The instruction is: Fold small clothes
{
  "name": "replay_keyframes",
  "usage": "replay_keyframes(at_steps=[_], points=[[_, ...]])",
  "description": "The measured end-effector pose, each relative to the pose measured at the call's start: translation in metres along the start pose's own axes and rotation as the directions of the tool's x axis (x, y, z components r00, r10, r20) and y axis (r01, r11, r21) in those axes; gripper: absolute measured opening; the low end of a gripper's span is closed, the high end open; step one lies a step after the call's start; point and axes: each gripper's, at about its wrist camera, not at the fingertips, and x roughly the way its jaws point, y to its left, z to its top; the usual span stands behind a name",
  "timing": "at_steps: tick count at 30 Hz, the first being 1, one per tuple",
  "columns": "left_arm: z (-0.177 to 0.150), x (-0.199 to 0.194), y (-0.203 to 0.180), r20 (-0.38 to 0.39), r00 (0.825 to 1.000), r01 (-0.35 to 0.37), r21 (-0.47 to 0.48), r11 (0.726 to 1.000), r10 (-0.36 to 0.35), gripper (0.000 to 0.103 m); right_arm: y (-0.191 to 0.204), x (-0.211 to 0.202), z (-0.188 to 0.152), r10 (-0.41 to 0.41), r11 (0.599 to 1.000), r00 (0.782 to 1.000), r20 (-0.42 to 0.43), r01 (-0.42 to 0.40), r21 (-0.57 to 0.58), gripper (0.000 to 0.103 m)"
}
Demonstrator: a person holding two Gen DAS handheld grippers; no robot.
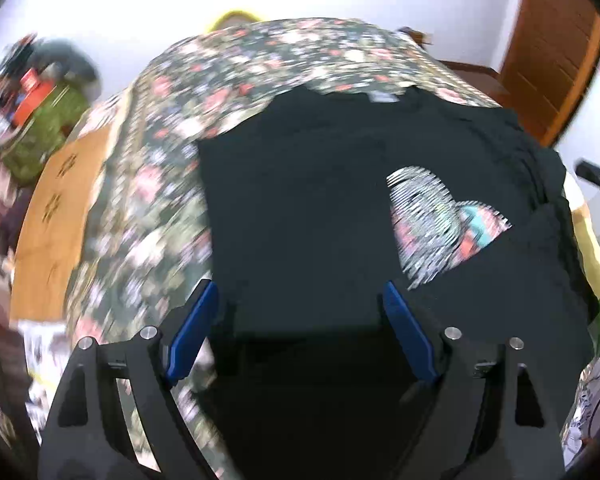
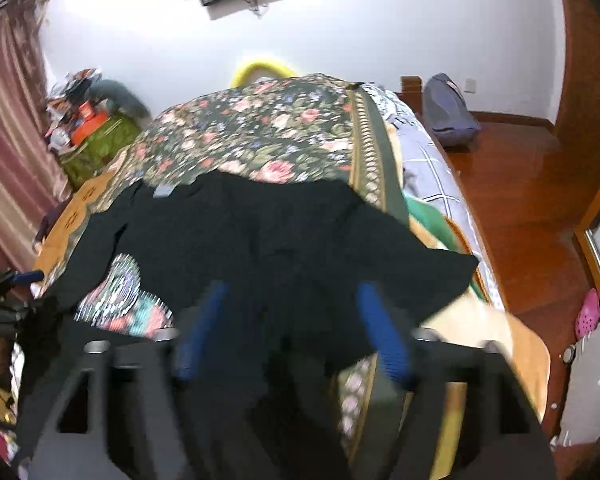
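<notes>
A black T-shirt (image 1: 300, 200) with a striped multicoloured print (image 1: 432, 220) lies on a floral bedspread (image 1: 236, 80). Its left and right sides are folded in over the print. My left gripper (image 1: 298, 296) is open above the shirt's near hem, blue pads wide apart with nothing between them. In the right wrist view the same shirt (image 2: 260, 240) lies ahead, print (image 2: 120, 300) at lower left. My right gripper (image 2: 292, 292) is open over the shirt's near right part, blurred. The left gripper's tip (image 2: 20, 278) shows at the far left.
The bed (image 2: 428, 160) has a checked sheet at its right side. A wooden floor (image 2: 520, 200), a blue backpack (image 2: 448, 112) and a wooden door (image 1: 548, 48) are to the right. A cluttered green-covered stand (image 2: 96, 140) and a pink curtain (image 2: 8, 120) are to the left.
</notes>
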Motion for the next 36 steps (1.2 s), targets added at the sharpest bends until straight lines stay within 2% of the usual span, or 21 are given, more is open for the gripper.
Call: replay_keyframes(at_steps=[3,9,12,14,15,16,17,18,19,22,25,29,33,36], points=[[-0.026,-0.009,0.026,-0.038,0.999,-0.005,-0.074,0.997,0.003,0.084,0.005,0.005,-0.026,-0.005,0.999,0.997,-0.071,0.002,-0.032,0.072],[-0.079,-0.014,0.051,-0.116,0.991,0.042,-0.177,0.983,-0.063,0.084,-0.007,0.035,-0.072,-0.04,0.999,0.982,-0.185,0.035,-0.027,0.072],[-0.094,-0.013,0.045,-0.116,0.987,0.083,-0.206,0.975,-0.108,0.081,-0.011,0.039,-0.078,-0.025,1.0,0.987,-0.156,0.027,0.006,0.07],[-0.096,-0.014,0.038,-0.094,0.985,0.121,-0.212,0.97,-0.144,0.057,-0.007,0.04,-0.076,0.013,1.0,0.987,-0.161,-0.012,0.006,0.052],[-0.096,-0.016,0.035,-0.083,0.984,0.138,-0.209,0.968,-0.158,0.05,-0.005,0.041,-0.076,0.037,0.999,0.985,-0.171,-0.036,0.01,0.037],[-0.095,-0.017,0.03,-0.076,0.983,0.15,-0.204,0.968,-0.168,0.036,-0.003,0.041,-0.075,0.044,0.999,0.983,-0.178,-0.043,0.01,0.027],[-0.094,-0.02,0.025,-0.073,0.982,0.158,-0.193,0.968,-0.175,0.026,0.0,0.041,-0.074,0.04,0.999,0.982,-0.183,-0.041,-0.005,0.023],[-0.095,-0.023,0.02,-0.072,0.982,0.159,-0.182,0.97,-0.174,0.021,0.003,0.038,-0.076,0.034,0.999,0.983,-0.183,-0.038,-0.018,0.016],[-0.094,-0.025,0.017,-0.073,0.982,0.16,-0.17,0.972,-0.174,0.011,0.006,0.036,-0.075,0.031,0.999,0.983,-0.183,-0.037,-0.031,0.009],[-0.093,-0.043,0.008,-0.029,0.987,0.152,-0.113,0.982,-0.156,0.004,0.013,0.019,-0.074,0.04,0.997,0.985,-0.169,-0.049,-0.054,0.008],[-0.091,-0.069,0.007,0.056,0.992,0.12,-0.069,0.99,-0.116,0.002,0.017,-0.001,-0.078,0.069,0.995,0.987,-0.145,-0.078,-0.061,0.007],[-0.085,-0.089,0.025,0.121,0.988,0.107,-0.105,0.989,-0.095,0.002,0.021,-0.025,-0.086,0.111,0.991,0.986,-0.123,-0.119,-0.054,0.007],[-0.083,-0.082,0.05,0.127,0.989,0.1,-0.169,0.981,-0.079,0.002,0.027,-0.035,-0.095,0.168,0.985,0.979,-0.119,-0.17,-0.009,0.007],[-0.089,-0.066,0.061,0.097,0.995,0.049,-0.189,0.981,-0.031,0.002,0.038,-0.039,-0.104,0.178,0.983,0.976,-0.129,-0.182,-0.028,0.007]])
